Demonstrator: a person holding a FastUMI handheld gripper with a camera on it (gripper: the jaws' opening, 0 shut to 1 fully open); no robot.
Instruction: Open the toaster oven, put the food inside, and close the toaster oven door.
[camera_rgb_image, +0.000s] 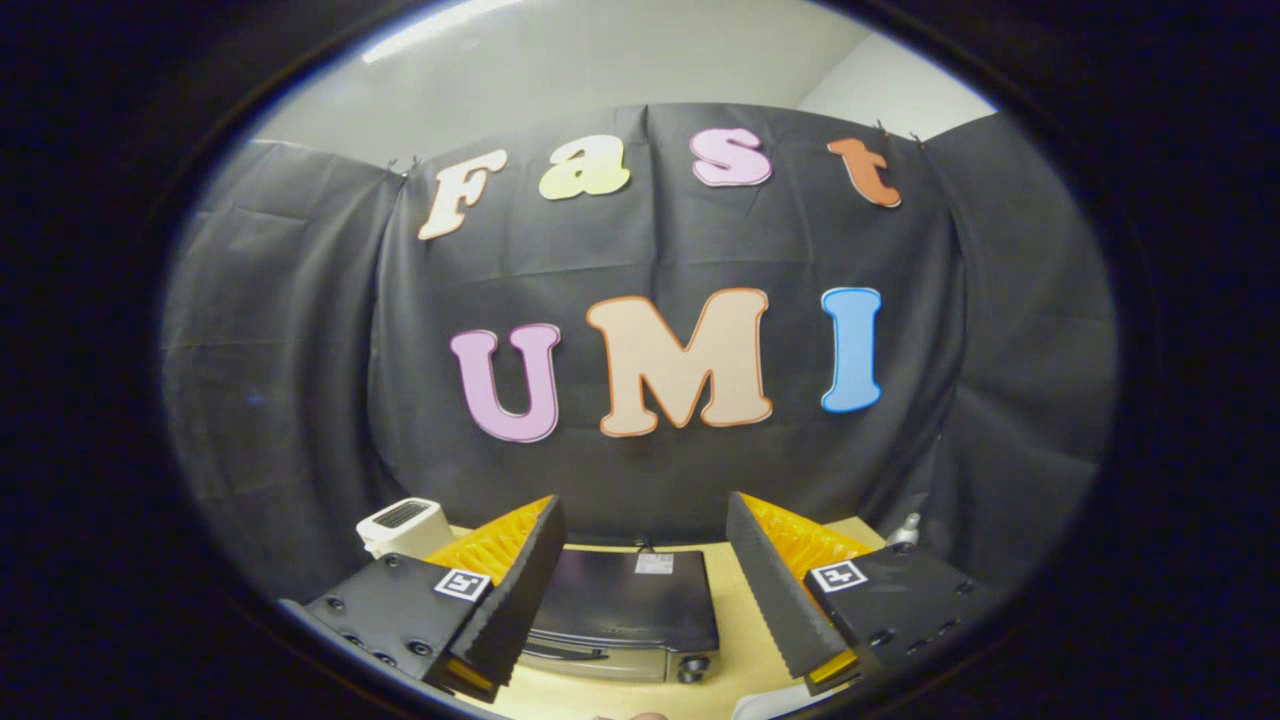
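A dark toaster oven (625, 605) with a silver front stands on the pale wooden table (745, 625), below and between my two fingers. Its door looks closed, with a handle bar (565, 652) along the front and a knob (692, 668) at its right end. My gripper (640, 590) hovers above it, open wide, with nothing between the fingers. The oven sits some way beyond the fingertips, seen from above.
A small white appliance (403, 523) stands at the table's back left, behind my left finger. A small pale object (905, 530) peeks out behind my right finger. A white rounded edge (765, 705) shows at the table's near side.
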